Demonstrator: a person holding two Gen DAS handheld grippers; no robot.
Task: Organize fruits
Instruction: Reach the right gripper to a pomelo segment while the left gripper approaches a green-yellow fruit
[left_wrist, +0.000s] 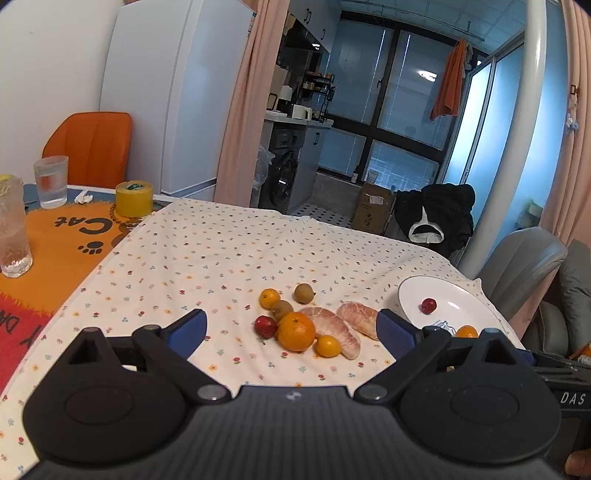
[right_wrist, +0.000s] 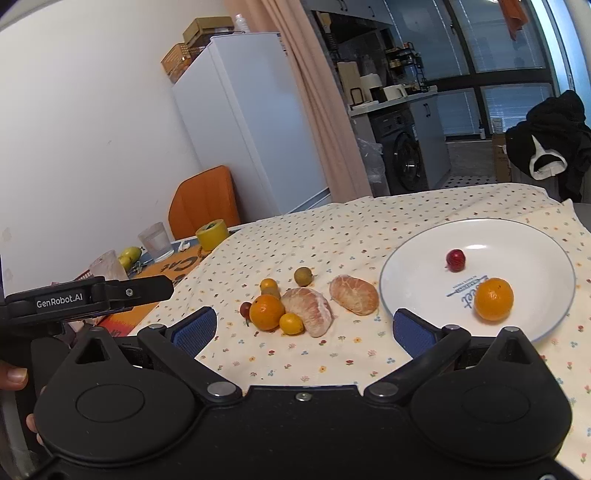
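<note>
A cluster of fruit lies on the flowered cloth: a big orange (left_wrist: 296, 331) (right_wrist: 266, 312), two small yellow citrus (left_wrist: 328, 346) (right_wrist: 291, 323), a red fruit (left_wrist: 265, 326), two brown longans (left_wrist: 304, 292) (right_wrist: 303, 276) and two peeled pomelo pieces (left_wrist: 357, 318) (right_wrist: 354, 294). To the right, a white plate (left_wrist: 454, 306) (right_wrist: 417, 280) holds a small red fruit (right_wrist: 455, 260) and an orange (right_wrist: 494, 299). My left gripper (left_wrist: 291, 328) is open just short of the cluster, holding nothing. My right gripper (right_wrist: 304, 326) is open and holds nothing, near the pomelo and the plate's rim.
Two glasses (left_wrist: 51, 181) and a yellow tape roll (left_wrist: 133, 198) stand on the orange mat at far left. An orange chair (left_wrist: 90, 147) and a white fridge (left_wrist: 177, 96) are behind. A grey chair (left_wrist: 524, 266) sits past the table's right edge.
</note>
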